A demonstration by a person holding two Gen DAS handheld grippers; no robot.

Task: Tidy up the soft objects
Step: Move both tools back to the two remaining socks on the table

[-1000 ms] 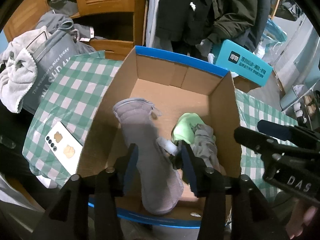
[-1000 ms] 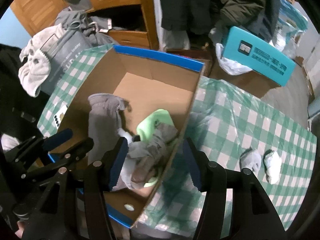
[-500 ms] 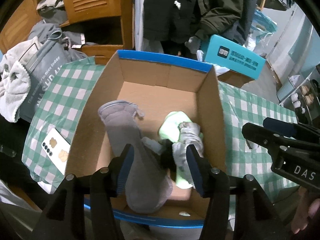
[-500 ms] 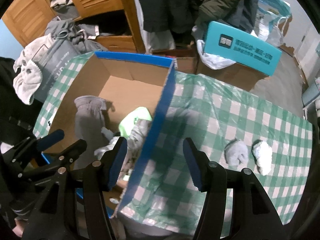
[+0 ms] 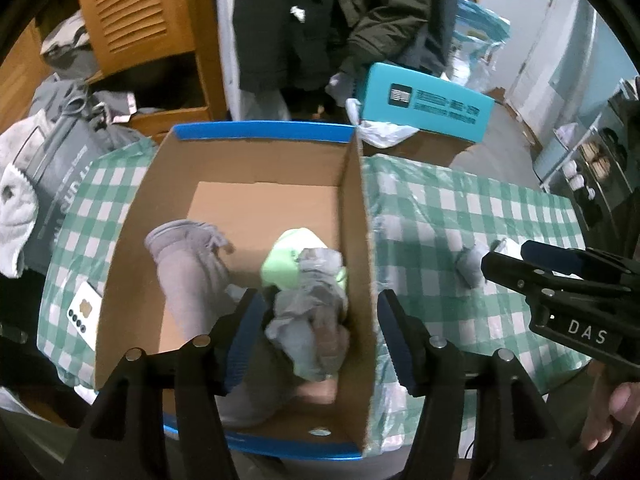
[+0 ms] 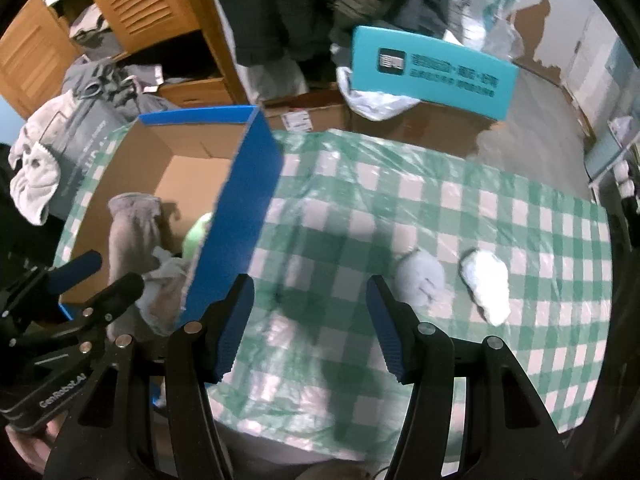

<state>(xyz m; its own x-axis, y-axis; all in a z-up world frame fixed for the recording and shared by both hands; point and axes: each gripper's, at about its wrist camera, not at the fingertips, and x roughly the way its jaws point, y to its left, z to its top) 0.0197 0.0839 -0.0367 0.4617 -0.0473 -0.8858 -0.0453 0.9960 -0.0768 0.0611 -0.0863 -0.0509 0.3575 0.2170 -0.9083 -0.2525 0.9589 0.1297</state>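
Green-and-white checked cloth (image 6: 460,200) covers the table; wooden louvred doors (image 5: 132,12), hanging dark coats (image 5: 320,20) and a teal box (image 6: 432,72) stand behind it.

Left gripper (image 5: 320,336): jaws opening, wide apart, over the near right part of the carton (image 5: 256,156). A crumpled grey cloth (image 5: 312,312) lies between the fingers; the pads do not press on it. Its right finger stands outside the carton's right wall, so the jaws straddle that wall. At 12 o'clock of the cloth, touching it, sits a light green item (image 5: 288,256). At 10 o'clock lies a long grey sock (image 5: 188,272), reaching from mid-floor toward the near wall. The carton has brown walls and a blue rim. On the table at 9 o'clock of the carton lies a white card (image 5: 84,312). Beyond it, at the table's left edge, are a grey bag (image 5: 60,172) and a pale towel (image 5: 16,208).

Right gripper (image 6: 308,320): jaws apart, nothing between them, above bare cloth just right of the carton's blue outer wall. At 2 o'clock of it lies a grey bundle (image 6: 420,276), and just beside that, farther right, a white bundle (image 6: 486,284); the two look slightly apart. Both rest on the table, outside the carton.

Part of a hand (image 5: 612,412) shows on the right gripper's handle in the left view.
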